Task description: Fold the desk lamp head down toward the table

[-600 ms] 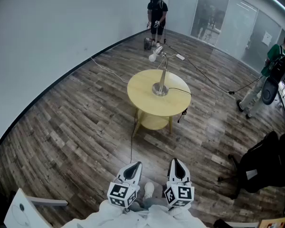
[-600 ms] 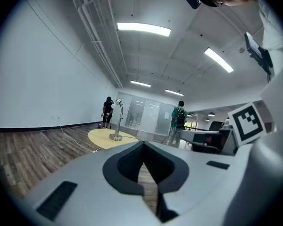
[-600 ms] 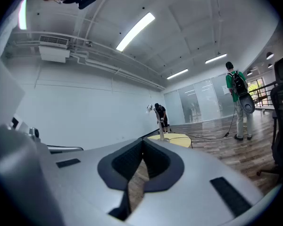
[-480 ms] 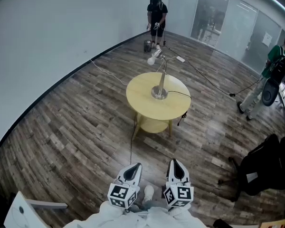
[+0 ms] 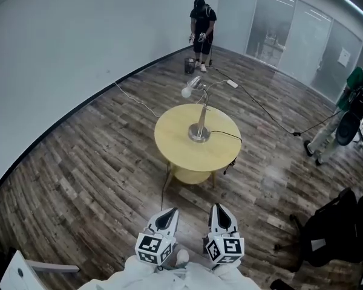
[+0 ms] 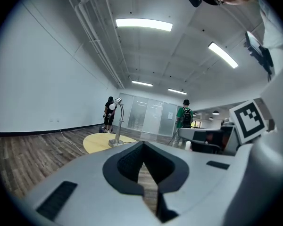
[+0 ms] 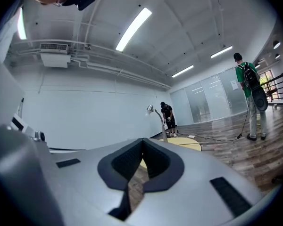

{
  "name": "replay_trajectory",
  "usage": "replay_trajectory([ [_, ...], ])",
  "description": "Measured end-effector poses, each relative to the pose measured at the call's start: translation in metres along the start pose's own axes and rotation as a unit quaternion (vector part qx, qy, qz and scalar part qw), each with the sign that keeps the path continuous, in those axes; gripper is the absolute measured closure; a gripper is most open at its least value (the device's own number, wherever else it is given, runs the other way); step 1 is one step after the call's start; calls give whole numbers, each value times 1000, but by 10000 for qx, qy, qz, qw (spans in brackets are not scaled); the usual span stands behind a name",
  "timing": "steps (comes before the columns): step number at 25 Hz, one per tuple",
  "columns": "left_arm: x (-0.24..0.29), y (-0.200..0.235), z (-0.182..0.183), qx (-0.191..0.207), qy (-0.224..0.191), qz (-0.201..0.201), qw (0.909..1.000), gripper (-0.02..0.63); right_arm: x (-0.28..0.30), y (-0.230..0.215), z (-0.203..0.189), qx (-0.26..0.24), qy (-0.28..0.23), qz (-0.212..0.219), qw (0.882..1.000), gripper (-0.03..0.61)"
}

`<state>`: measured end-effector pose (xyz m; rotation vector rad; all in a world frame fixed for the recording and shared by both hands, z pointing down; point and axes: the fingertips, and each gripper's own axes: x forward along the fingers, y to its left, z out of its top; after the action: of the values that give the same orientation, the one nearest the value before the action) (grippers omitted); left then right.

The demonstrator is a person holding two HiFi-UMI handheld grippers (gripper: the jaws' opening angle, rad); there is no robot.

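A silver desk lamp (image 5: 199, 116) stands on a round yellow table (image 5: 175, 144) in the middle of the room. Its base (image 5: 198, 135) is near the table's centre, its arm rises upright, and its head (image 5: 190, 87) hangs out to the left. Both grippers are held close to my body, well short of the table. My left gripper (image 5: 169, 212) and right gripper (image 5: 218, 209) both have their jaws together with nothing between them. In the left gripper view the lamp (image 6: 117, 126) shows far ahead beyond the left gripper (image 6: 142, 146). The right gripper view shows the lamp (image 7: 158, 122) past the right gripper (image 7: 142, 142).
Cables (image 5: 263, 110) run over the wood floor behind and left of the table. One person in black (image 5: 202, 26) stands by the far wall, another in green (image 5: 351, 110) at the right. A black chair (image 5: 336, 228) is at right, a white object (image 5: 15, 273) at lower left.
The table and lamp have slid lower and slightly left in the head view, so they are nearer. Both grippers keep their place in front of my body, still shut.
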<state>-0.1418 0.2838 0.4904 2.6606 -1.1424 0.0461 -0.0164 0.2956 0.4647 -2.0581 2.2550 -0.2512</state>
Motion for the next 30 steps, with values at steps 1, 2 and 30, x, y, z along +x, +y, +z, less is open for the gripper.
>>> replay_trajectory([
  [1,10,0,2,6,-2,1,10000,615,7,-8,2,4,-1,-3,10000,566],
  [2,21,-1,4,12,-4,-3,10000,615,14,-17,3,21,5,-14,10000,566],
  [30,201,59,37,323,129,-1,9994,615,184,-109,6,226,298,70,9993,566],
])
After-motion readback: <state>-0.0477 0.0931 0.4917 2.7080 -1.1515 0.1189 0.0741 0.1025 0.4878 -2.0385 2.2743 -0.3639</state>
